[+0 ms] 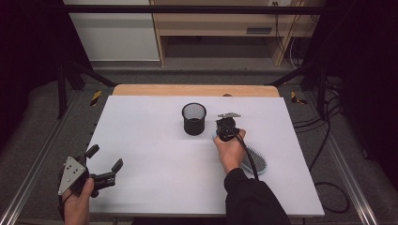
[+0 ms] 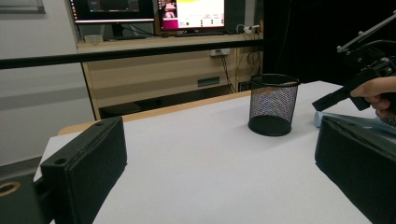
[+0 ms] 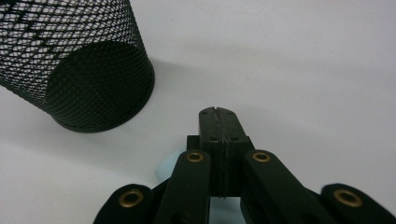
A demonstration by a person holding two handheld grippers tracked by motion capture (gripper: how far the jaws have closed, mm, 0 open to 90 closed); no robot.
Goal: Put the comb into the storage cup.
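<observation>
Black wire mesh forms the pen cup (image 1: 194, 119), which stands upright on the white bench (image 1: 150, 154) just to the left of the right tool (image 1: 224, 132) in the high view. A pale blue hairbrush (image 1: 254, 161) lies flat on the bench, its bristled head behind the right hand (image 1: 231, 152) and its handle end (image 3: 164, 170) showing as a light patch directly beneath the right tool in the right gripper view. The right tool's two black jaws are pressed together, seam to seam, with nothing between them; they sit just above the brush handle rather than around it. In the left gripper view the handle tip (image 2: 327, 116) lies just below the right tool (image 2: 329, 100) and near the cup (image 2: 273, 105). The left tool (image 1: 104, 164) rests at the near left corner of the bench, well apart from cup and brush, its jaws spread wide on nothing.

Step in hand, as judged: the approach to the brush handle, before any grasp. The next move calls for parting the right tool's jaws, lowering them astride the handle, closing, then lifting and tilting the brush upright so the handle can drop into the cup's open mouth beside the tool. The cup is light and may slide if nudged.
</observation>
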